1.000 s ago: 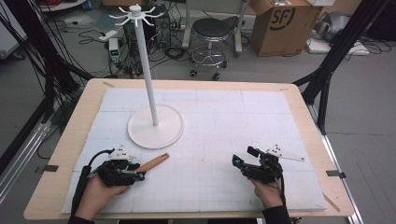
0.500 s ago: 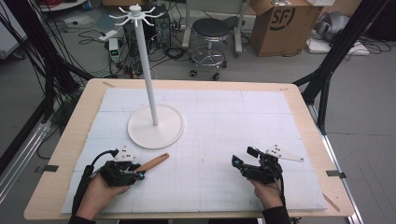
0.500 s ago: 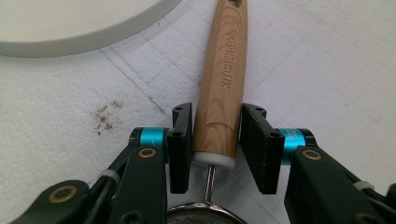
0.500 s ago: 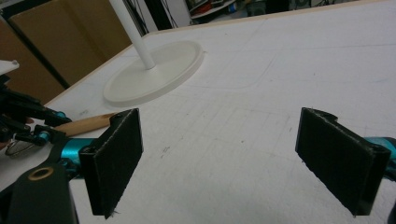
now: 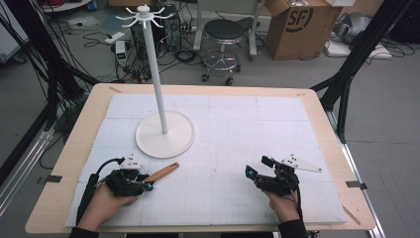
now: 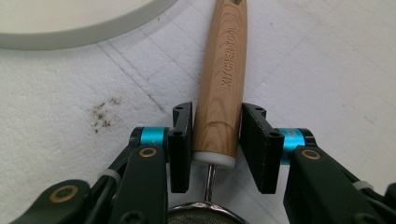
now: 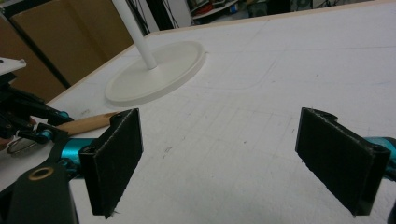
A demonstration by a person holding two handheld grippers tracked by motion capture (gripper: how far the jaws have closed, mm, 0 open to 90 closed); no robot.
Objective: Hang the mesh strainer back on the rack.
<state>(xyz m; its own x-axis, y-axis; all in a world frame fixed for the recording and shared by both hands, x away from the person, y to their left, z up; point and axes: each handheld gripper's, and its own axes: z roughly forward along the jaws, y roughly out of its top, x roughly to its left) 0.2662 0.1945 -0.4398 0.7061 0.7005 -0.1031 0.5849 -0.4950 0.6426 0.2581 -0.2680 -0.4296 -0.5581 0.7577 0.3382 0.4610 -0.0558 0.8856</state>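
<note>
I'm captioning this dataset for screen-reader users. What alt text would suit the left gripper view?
The left gripper has its two black jaws on either side of a wooden handle engraved "KITCHEN TOOL", at its white-capped end, where a thin metal stem leads to a mesh strainer. It lies on a white foam mat, with the rim of a round white stand base at upper left.

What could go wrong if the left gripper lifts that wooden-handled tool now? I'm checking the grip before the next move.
The left gripper clamps the wooden handle at its very end, beside the white collar, so the long handle could pivot or droop when lifted. The mesh strainer head sits beneath the gripper body and might snag on it. The white stand base lies close ahead of the handle tip, so a forward swing could knock it.
</note>
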